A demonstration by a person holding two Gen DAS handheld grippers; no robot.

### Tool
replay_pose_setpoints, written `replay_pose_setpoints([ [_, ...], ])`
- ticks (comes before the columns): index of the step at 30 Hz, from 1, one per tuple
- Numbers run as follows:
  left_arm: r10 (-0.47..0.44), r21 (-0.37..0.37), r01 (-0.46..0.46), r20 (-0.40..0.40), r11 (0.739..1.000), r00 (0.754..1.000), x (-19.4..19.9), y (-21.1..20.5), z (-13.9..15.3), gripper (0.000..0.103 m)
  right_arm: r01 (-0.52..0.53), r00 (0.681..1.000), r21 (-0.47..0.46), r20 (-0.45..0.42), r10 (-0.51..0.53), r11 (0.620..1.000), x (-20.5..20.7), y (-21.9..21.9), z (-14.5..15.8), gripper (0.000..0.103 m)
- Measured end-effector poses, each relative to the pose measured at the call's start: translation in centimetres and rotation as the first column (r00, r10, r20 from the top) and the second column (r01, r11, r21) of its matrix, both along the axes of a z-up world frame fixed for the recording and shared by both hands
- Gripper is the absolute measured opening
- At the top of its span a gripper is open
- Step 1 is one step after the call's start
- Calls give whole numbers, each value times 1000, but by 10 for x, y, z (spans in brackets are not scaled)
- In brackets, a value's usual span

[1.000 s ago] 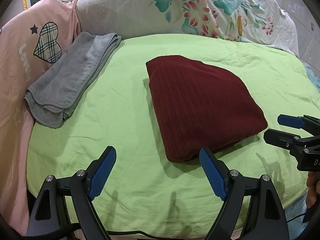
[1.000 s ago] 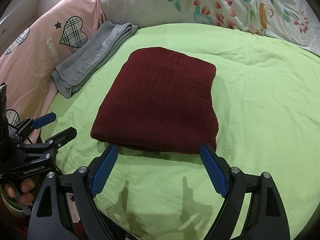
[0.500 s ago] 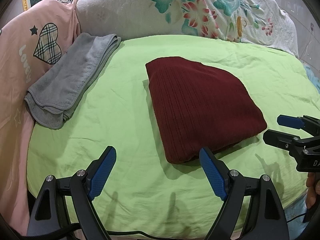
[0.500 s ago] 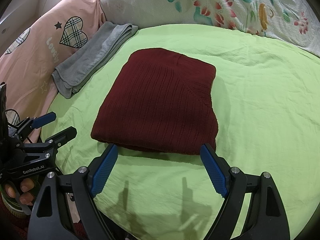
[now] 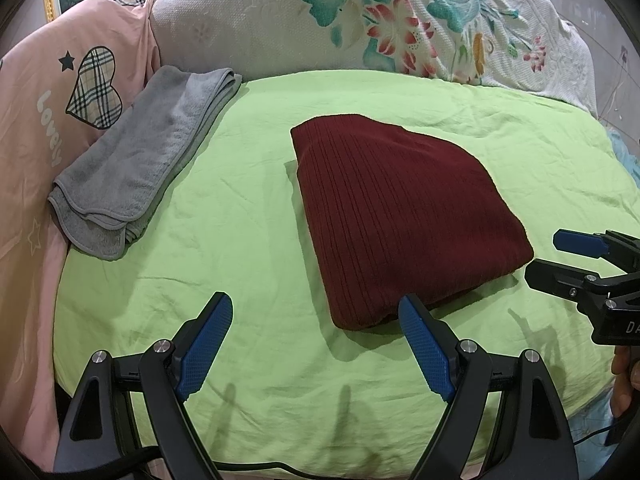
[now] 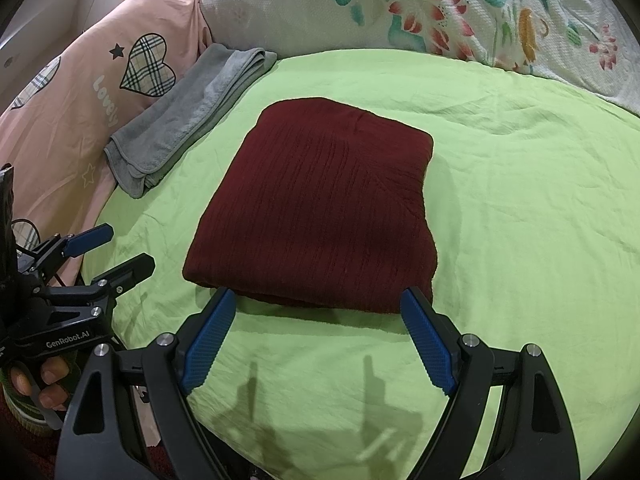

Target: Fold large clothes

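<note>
While I hold both claws off the cloth, the scene reads so:

Sweater: the dark red sweater [image 5: 404,216] lies folded into a flat rectangle on the green sheet [image 5: 248,216] of the bed, ribbed side up.

Left claw: my left claw [image 5: 316,344] hangs just short of the sweater's near left corner, blue pads spread wide, nothing between them; its right pad [image 5: 424,348] sits just beside that corner, and whether it touches I cannot tell.

Right claw: my right claw [image 6: 316,340] faces the sweater's near edge, pads spread apart and empty, one by each near corner.

Towel: a folded grey towel [image 6: 188,120] lies left of the sweater, apart from it, at the sheet's edge.

Pink cloth: bedding with a plaid heart [image 6: 148,64] lies beyond the towel, further left of the sweater.

Floral pillow: a white flowered pillow [image 5: 360,20] stands behind the sweater.
</note>
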State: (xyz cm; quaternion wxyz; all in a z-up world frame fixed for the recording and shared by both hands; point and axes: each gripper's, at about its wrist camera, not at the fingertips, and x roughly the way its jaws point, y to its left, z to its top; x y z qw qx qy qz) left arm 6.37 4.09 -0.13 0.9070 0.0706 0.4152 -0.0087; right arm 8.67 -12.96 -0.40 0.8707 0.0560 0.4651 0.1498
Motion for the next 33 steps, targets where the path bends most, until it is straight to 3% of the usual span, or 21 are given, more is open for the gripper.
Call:
replay_pose_setpoints([
  [33,38,-2,-38,-4,999,999,20,0,0,84,3,1000,2,4,-3,1000,21,-6,0,85],
])
